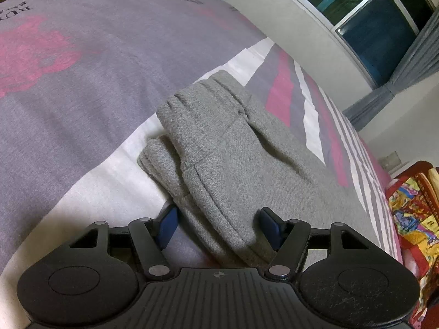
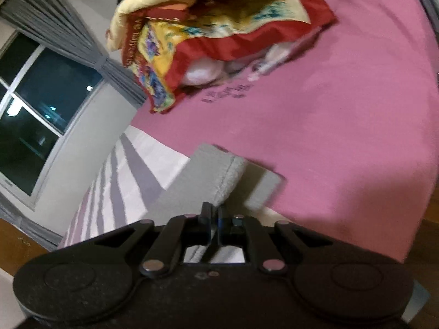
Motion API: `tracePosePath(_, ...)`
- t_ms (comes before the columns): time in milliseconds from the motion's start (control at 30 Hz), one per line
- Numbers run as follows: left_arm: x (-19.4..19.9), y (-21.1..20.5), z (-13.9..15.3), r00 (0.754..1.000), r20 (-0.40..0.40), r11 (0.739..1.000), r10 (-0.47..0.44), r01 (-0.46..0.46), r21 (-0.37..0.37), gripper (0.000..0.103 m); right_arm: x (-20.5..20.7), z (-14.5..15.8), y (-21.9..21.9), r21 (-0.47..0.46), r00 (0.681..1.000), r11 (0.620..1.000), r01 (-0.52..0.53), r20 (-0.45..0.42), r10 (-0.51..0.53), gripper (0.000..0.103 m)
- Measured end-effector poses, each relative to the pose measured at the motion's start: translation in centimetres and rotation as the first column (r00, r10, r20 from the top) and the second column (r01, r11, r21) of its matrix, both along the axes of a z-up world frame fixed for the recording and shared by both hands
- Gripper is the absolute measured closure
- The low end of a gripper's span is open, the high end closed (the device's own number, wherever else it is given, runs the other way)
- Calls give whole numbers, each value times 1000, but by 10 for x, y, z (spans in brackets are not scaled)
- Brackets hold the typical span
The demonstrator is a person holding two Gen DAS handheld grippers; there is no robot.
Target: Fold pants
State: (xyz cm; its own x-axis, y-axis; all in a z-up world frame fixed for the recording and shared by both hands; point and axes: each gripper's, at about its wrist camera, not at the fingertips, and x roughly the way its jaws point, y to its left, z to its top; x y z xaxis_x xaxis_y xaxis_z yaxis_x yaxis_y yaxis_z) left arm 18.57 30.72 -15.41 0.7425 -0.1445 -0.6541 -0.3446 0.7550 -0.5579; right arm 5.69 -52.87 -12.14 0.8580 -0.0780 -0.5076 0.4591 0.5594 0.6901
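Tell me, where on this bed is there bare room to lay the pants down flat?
The widest free patch is the pink sheet between the grey pants and the red-and-yellow blanket. In the left view, the grey bedspread left of the pants is also bare. It is crowded near the blanket heap, and the striped edge by the window wall is narrow.

Grey pants [image 1: 225,164], pink-grey-white striped bedsheet [image 1: 82,87], red-yellow patterned blanket [image 2: 219,35]

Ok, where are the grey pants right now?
The grey pants lie folded on the bedsheet in the left wrist view, between the open left gripper fingers; the right gripper pinches a fold of them.
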Motion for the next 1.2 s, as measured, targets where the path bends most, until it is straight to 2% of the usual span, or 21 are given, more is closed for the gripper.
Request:
tracePosePath(67,0,1,0,1000,0,1000,-3,3,-2,38,-3,-4,-1,10,1000,1000,15,0,-15,100)
tracePosePath(167,1,2,0,1000,0,1000,-5,5,-3,38,0,-5,6,-67,1000,998,-2,-29,0,100)
tracePosePath(233,2,2,0,1000,0,1000,-8,8,-4,38,7,-11,4,-39,999,999,-7,-48,5,99)
tracePosePath(267,2,2,1,1000,0,1000,-11,11,-1,38,7,-7,5,-43,999,999,-1,-47,-1,97)
tracePosePath(333,0,-1,6,1000,-9,1000,-11,11,18,38,2,4,12,-73,999,997,11,-48,-15,85)
tracePosePath(400,-8,-6,15,1000,-4,999,-9,9,35,37,-8,19,27,-106,1000,994,20,-10,-21,85)
tracePosePath(467,-26,-16,22,999,55,1000,-4,3,12,38,-13,28,49,-65,995,994,-85,39,88,85)
tracePosePath(533,-37,-26,23,995,97,1000,-7,9,-24,38,-9,29,80,-14,969,972,-234,84,234,77)
tracePosePath(600,-37,-34,16,996,86,998,-18,23,-54,38,1,22,111,46,931,933,-357,101,351,73)
tracePosePath(667,-36,-41,12,996,90,997,-18,25,-80,38,15,10,143,124,886,878,-463,111,451,73)
tracePosePath(700,-37,-44,11,995,100,995,-21,31,-95,40,21,5,154,166,871,856,-490,110,478,74)
tracePosePath(733,-37,-46,11,994,104,994,-22,32,-102,47,27,-2,168,218,853,825,-522,120,508,74)
tracePosePath(833,-41,-52,10,994,108,993,-9,21,-116,48,38,-14,193,295,828,776,-557,128,546,74)
tracePosePath(967,-48,-52,5,994,112,989,1,15,-147,48,49,-28,209,379,817,735,-562,114,565,73)
tracePosePath(1133,-54,-51,-1,993,118,986,4,16,-169,48,54,-38,214,411,827,730,-546,123,549,77)
tracePosePath(1200,-57,-49,-2,993,119,985,4,16,-171,48,52,-35,215,412,831,732,-543,133,541,75)
